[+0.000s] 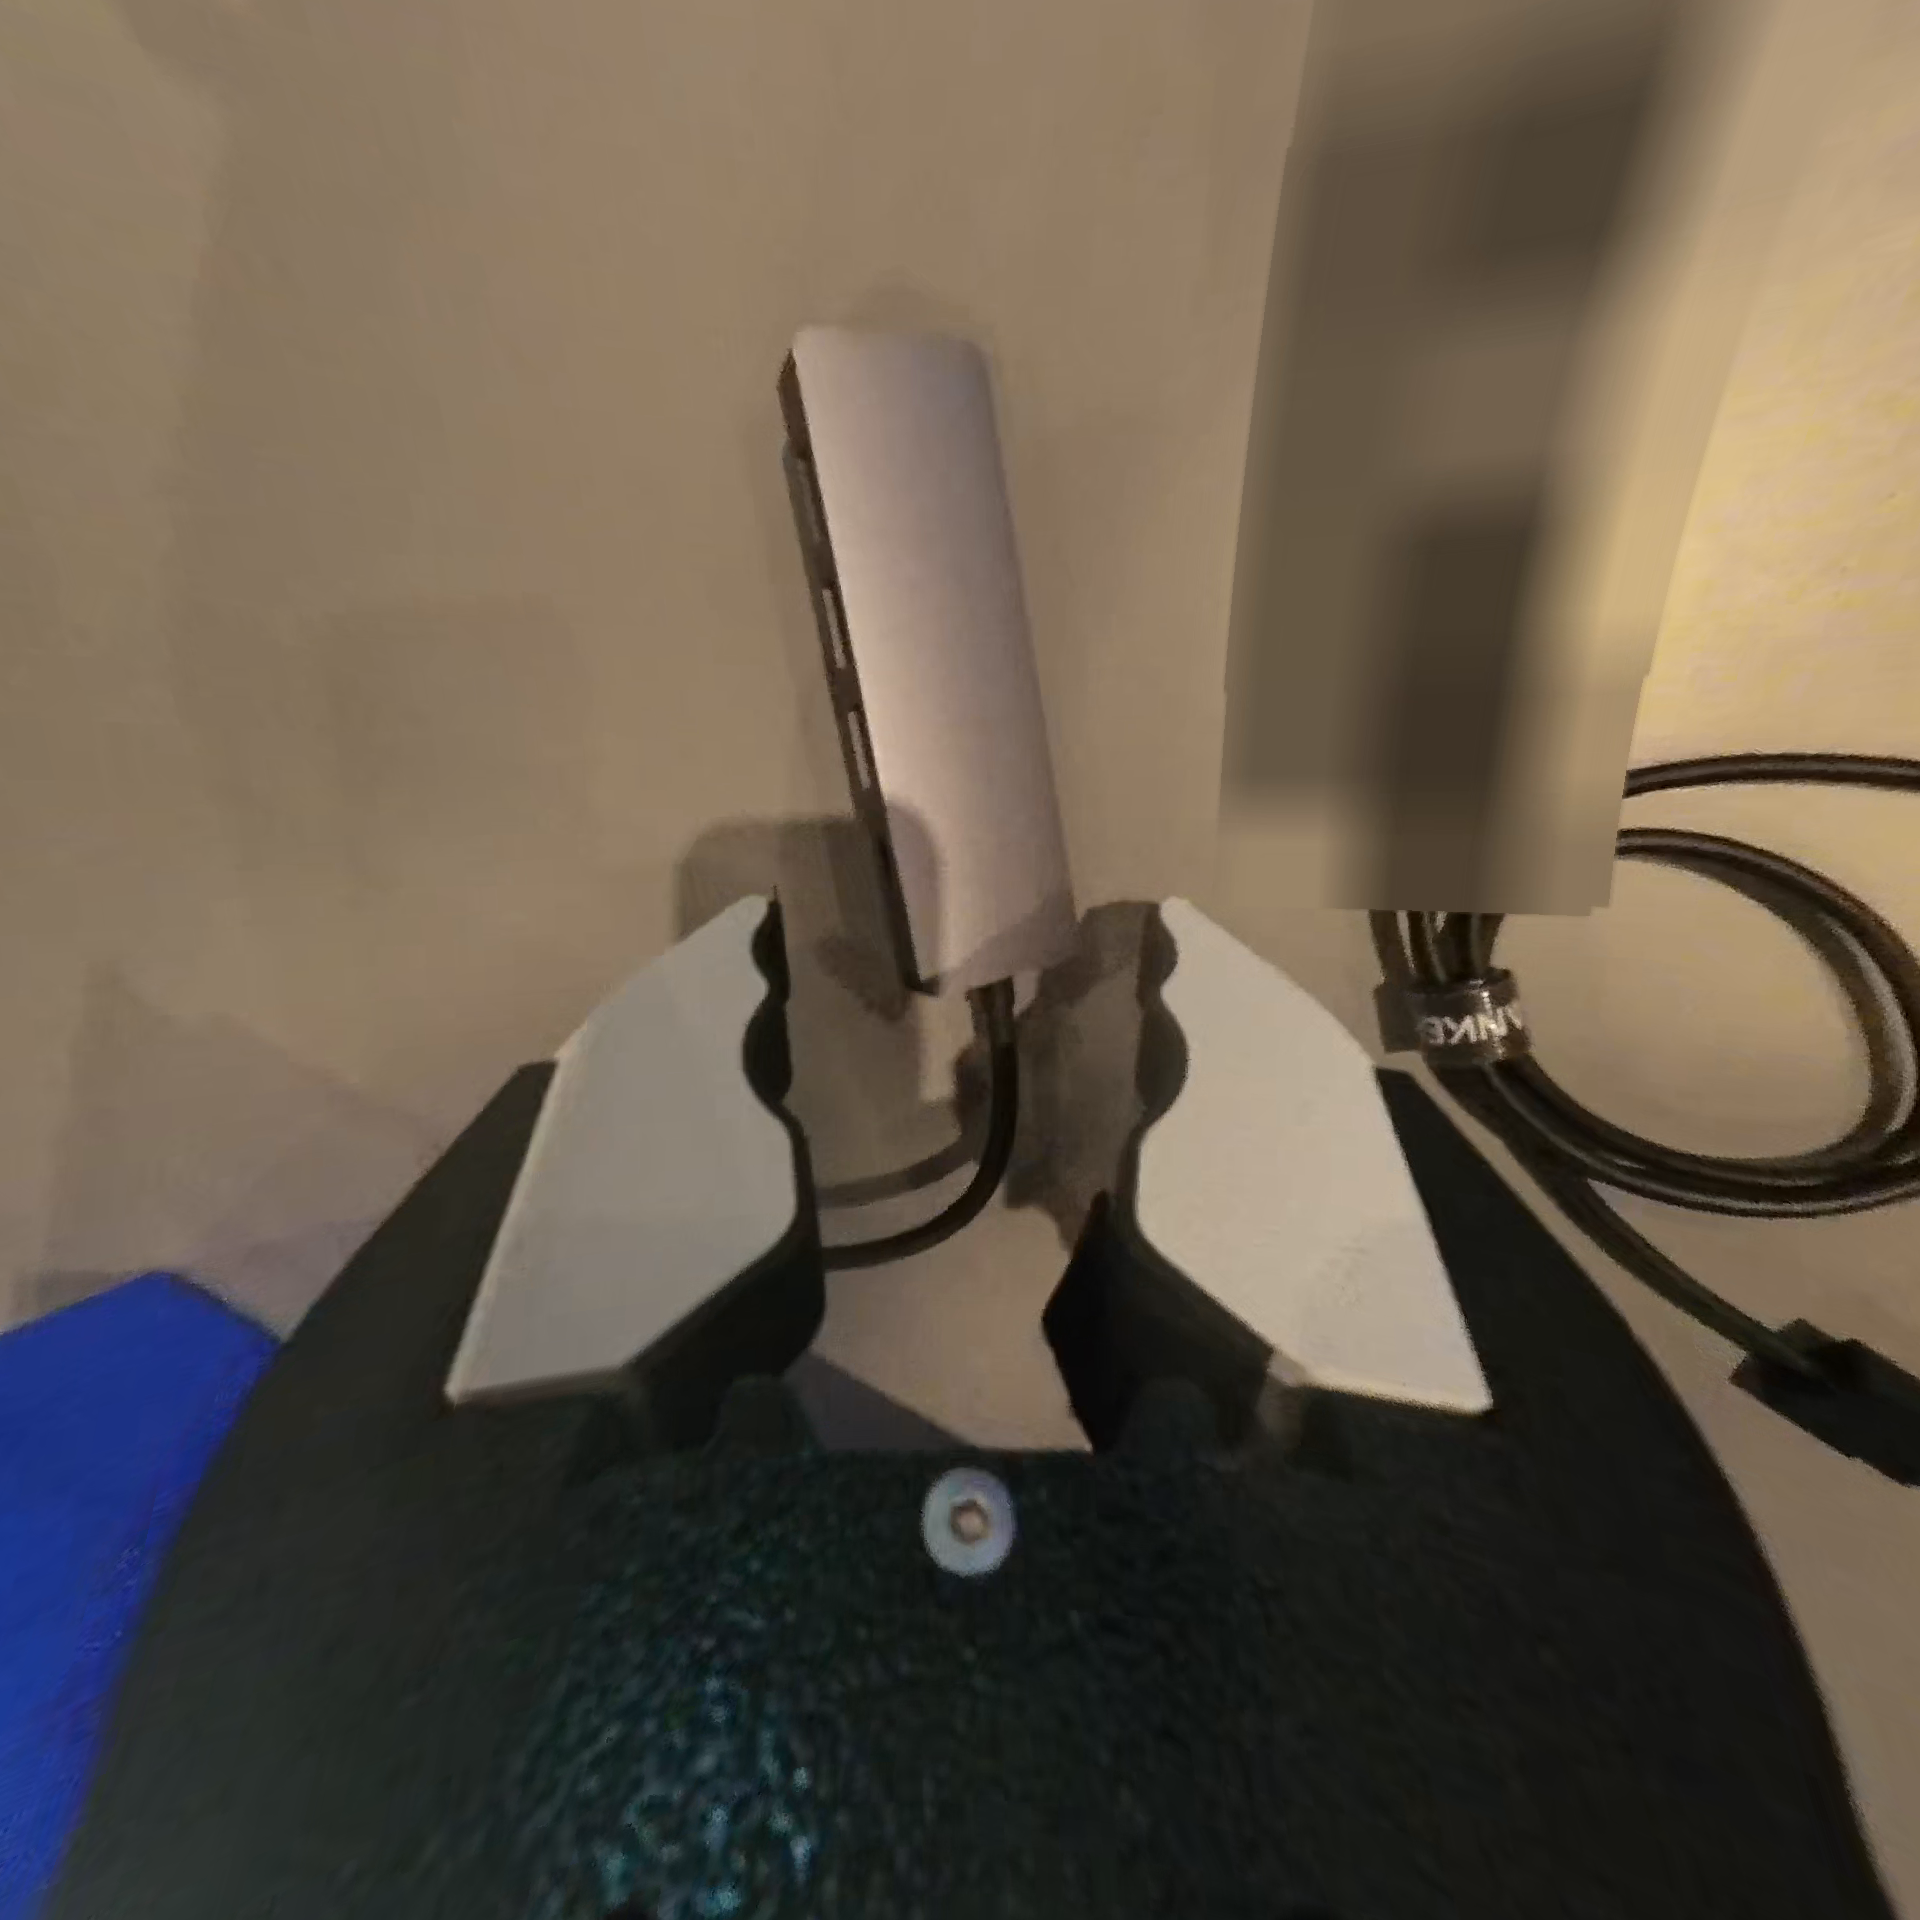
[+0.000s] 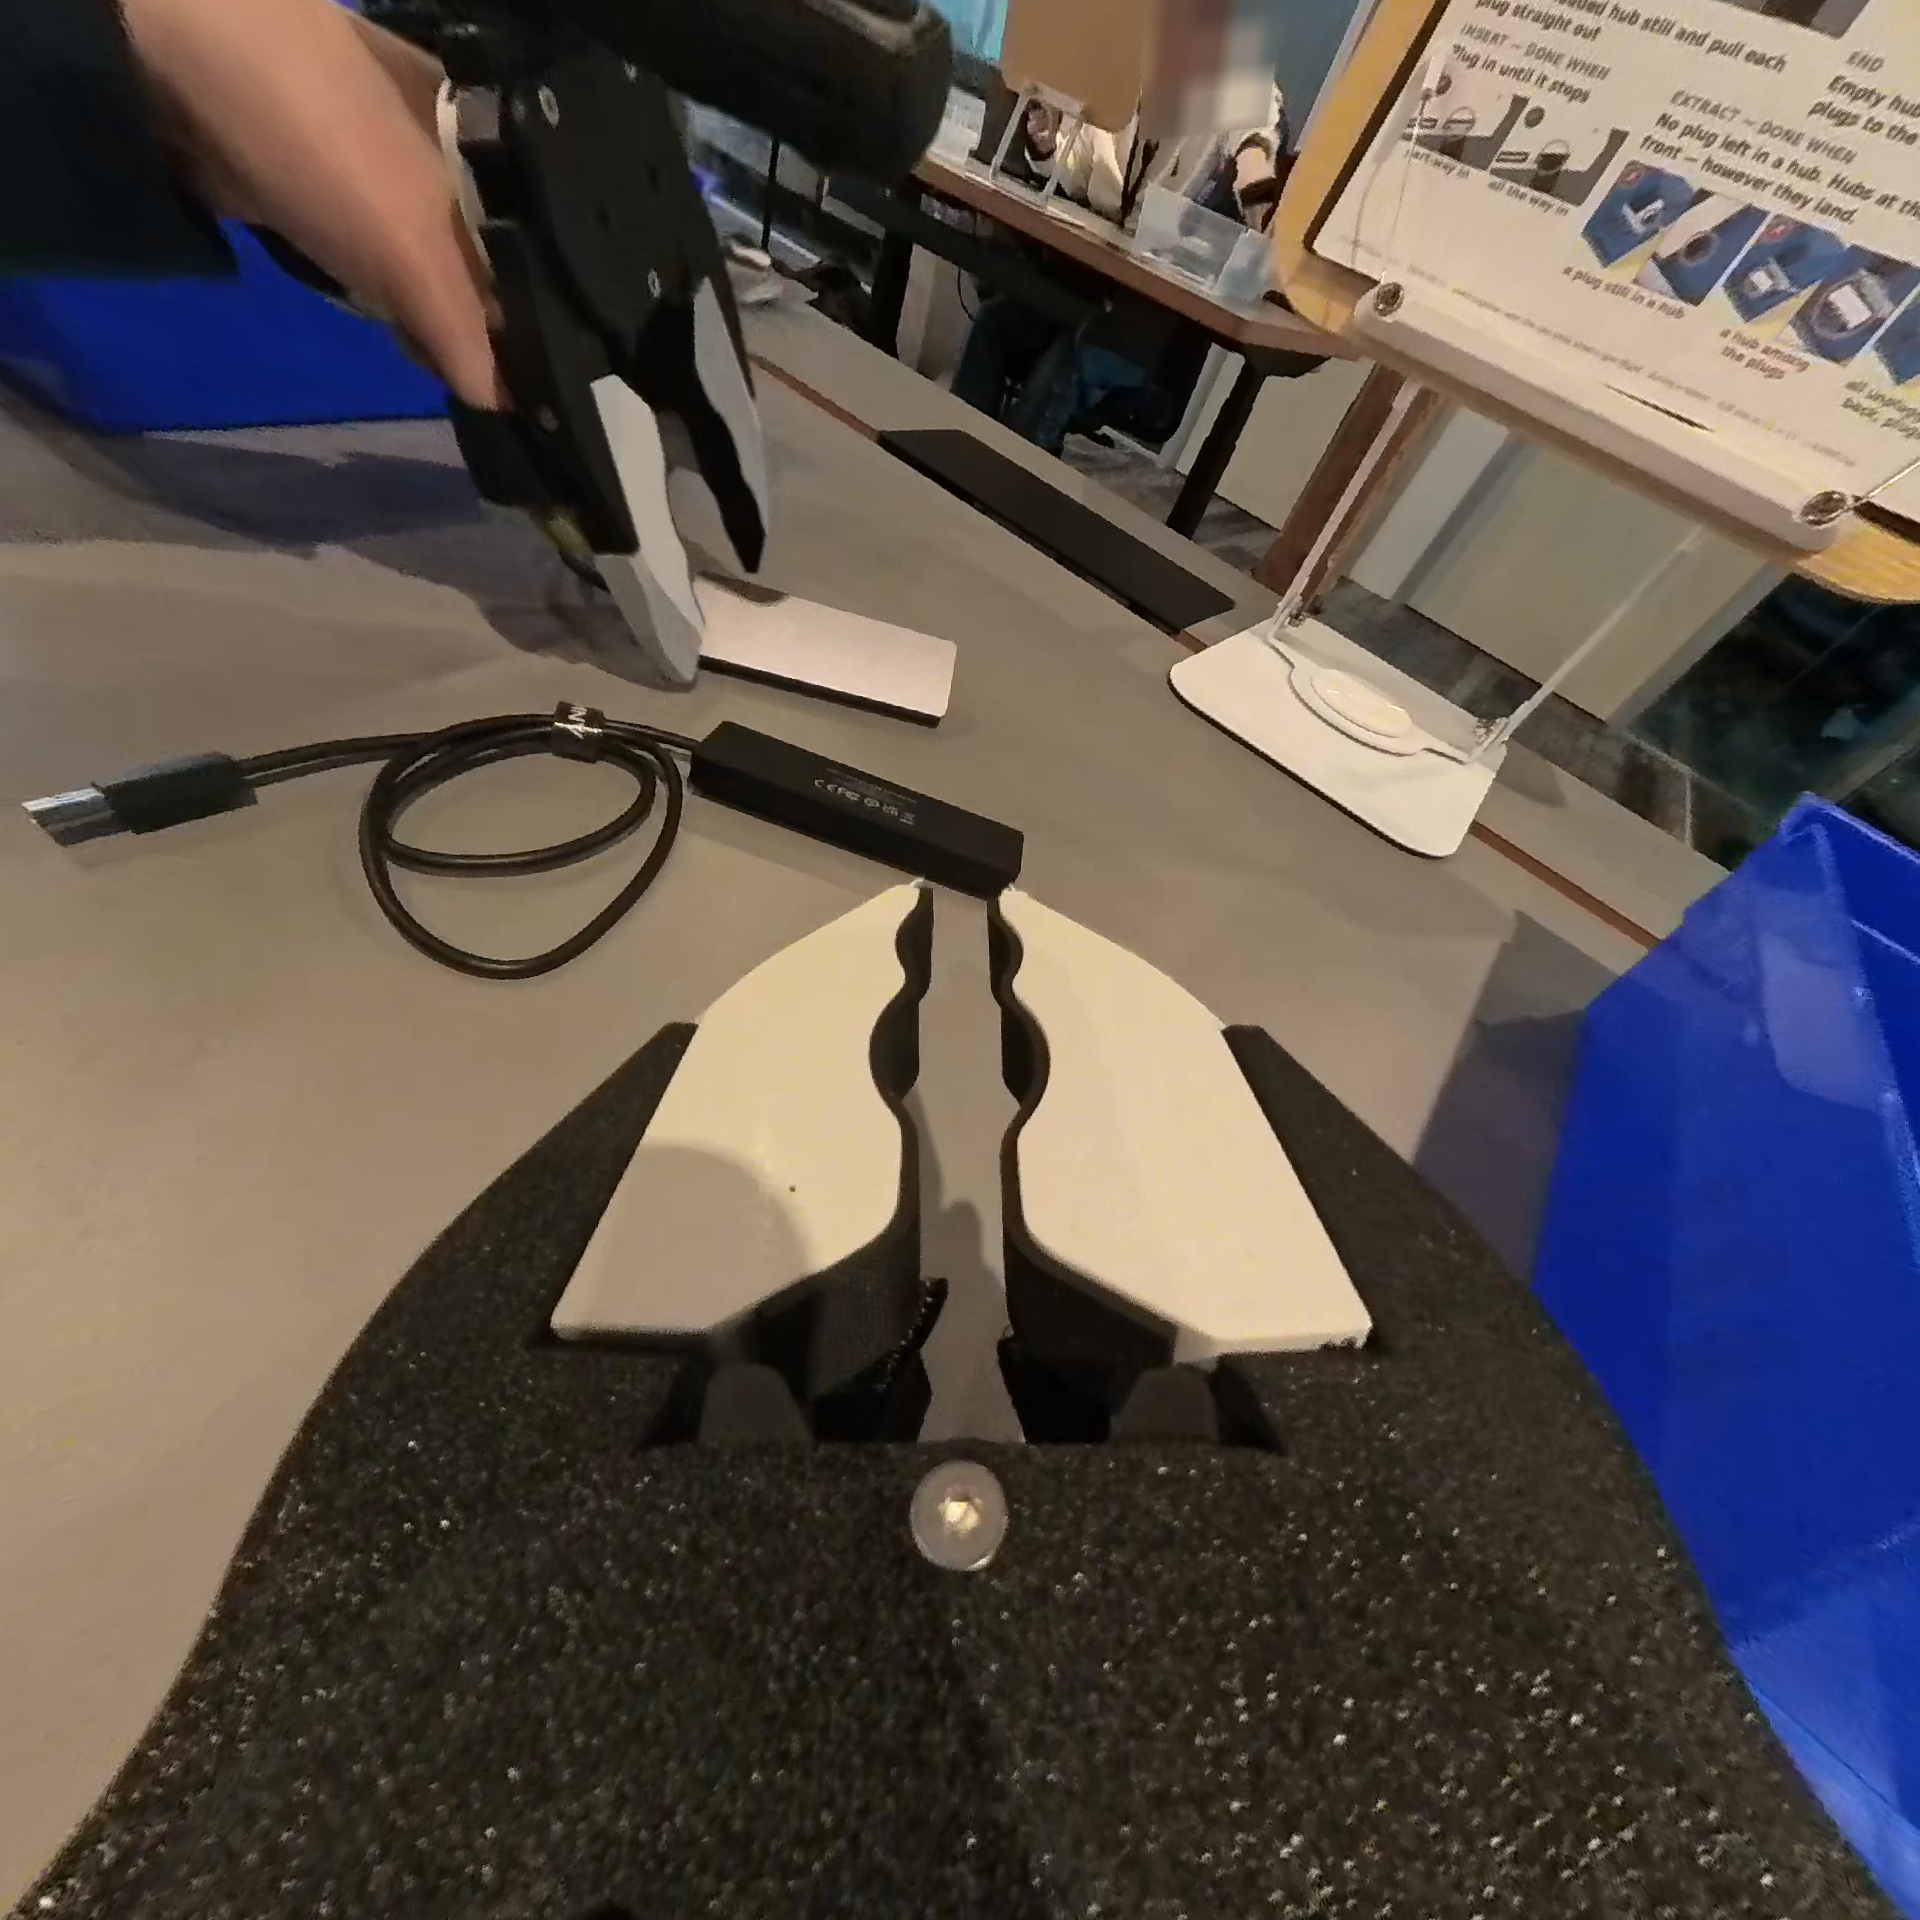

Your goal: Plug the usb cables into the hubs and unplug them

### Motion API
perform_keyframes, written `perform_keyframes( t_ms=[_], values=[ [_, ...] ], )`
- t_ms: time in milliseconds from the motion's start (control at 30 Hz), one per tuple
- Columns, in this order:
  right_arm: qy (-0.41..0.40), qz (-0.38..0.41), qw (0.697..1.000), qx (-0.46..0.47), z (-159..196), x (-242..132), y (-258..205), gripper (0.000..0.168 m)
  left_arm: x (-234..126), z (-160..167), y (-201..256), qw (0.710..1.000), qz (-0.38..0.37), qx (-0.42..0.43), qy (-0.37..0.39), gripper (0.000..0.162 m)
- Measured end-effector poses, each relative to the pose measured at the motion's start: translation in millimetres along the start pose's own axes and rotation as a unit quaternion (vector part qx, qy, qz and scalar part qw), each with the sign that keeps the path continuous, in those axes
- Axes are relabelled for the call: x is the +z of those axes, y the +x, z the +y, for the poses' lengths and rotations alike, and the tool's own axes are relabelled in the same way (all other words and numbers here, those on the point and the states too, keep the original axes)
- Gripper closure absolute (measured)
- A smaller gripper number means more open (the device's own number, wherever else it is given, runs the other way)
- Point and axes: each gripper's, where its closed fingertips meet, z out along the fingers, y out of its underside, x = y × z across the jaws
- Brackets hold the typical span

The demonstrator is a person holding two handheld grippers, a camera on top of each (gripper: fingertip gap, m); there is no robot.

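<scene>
A silver hub lies flat on the grey table, ports along its left edge, with a short black lead at its near end. My left gripper is open, its fingers standing on either side of that near end. The right wrist view shows it too, tips down at the silver hub. A black hub lies nearer, its cable coiled and strapped, ending in a loose USB plug. My right gripper has a narrow gap, tips right at the black hub's near end, nothing between them.
A blue bin stands close on the right; another blue bin is at the left. An instruction sheet on a clear stand is at the back right. A black strip is set in the table. A hand holds the left gripper.
</scene>
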Motion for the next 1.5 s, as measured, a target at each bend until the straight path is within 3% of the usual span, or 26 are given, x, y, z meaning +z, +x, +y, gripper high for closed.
perform_keyframes(
  t_ms=[200,400,600,767,900,1067,1233,1367,1500],
  values=[
    [-0.009,-0.004,1.000,-0.007,2.7,2.0,-2.5,0.158,5.2,0.6,-5.2,1.000,-0.014,-0.001,0.010,0.127],
    [-0.014,-0.008,1.000,-0.012,4.1,3.0,-4.7,0.158,2.6,10.9,-28.8,0.996,-0.084,0.007,-0.006,0.128],
    [-0.018,-0.010,1.000,-0.018,5.2,3.8,-6.2,0.158,-7.9,16.7,-59.1,0.991,-0.123,-0.040,0.020,0.128],
    [-0.021,-0.012,1.000,-0.020,6.2,4.6,-7.1,0.158,-57.1,4.9,-87.8,0.979,-0.173,-0.058,0.096,0.128],
    [-0.025,-0.012,0.999,-0.027,7.0,5.0,-8.5,0.158,-126.5,9.9,-132.0,0.949,-0.227,-0.124,0.183,0.129],
    [-0.026,-0.012,0.999,-0.034,6.7,5.1,-9.8,0.158,-174.1,56.9,-178.5,0.911,-0.192,-0.265,0.251,0.128],
    [-0.027,-0.013,0.999,-0.038,6.6,5.1,-10.5,0.158,-176.3,111.9,-212.6,0.868,-0.145,-0.395,0.265,0.128],
    [-0.026,-0.010,0.999,-0.040,6.3,4.6,-9.8,0.158,-157.9,140.2,-217.4,0.815,-0.038,-0.510,0.273,0.128],
    [-0.023,-0.008,0.999,-0.040,5.1,3.7,-9.2,0.159,-135.0,168.2,-216.6,0.768,0.015,-0.583,0.266,0.128]
  ],
)
